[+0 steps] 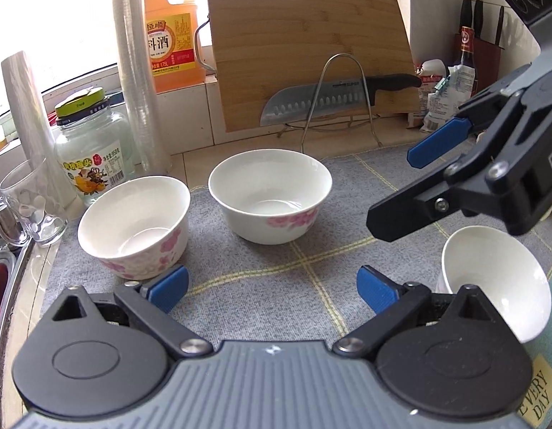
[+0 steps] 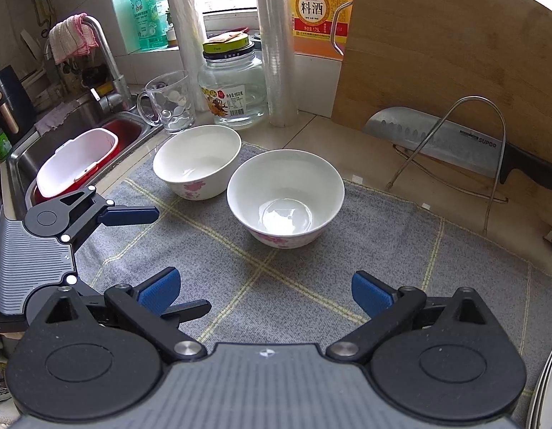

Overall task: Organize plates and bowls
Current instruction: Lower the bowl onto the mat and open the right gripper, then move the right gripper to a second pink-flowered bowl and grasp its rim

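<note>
White third bowl (image 1: 497, 282) shows only in left wrist view.

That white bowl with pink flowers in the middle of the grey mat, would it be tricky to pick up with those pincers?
Probably a little. The middle bowl looks like glazed ceramic, glossy inside, so its rim may be slippery and it would likely chip if dropped. It seems rigid and fairly heavy for its size. It stands upright on a narrow foot on the grey mat, so a sideways push might slide or tip it.
</note>
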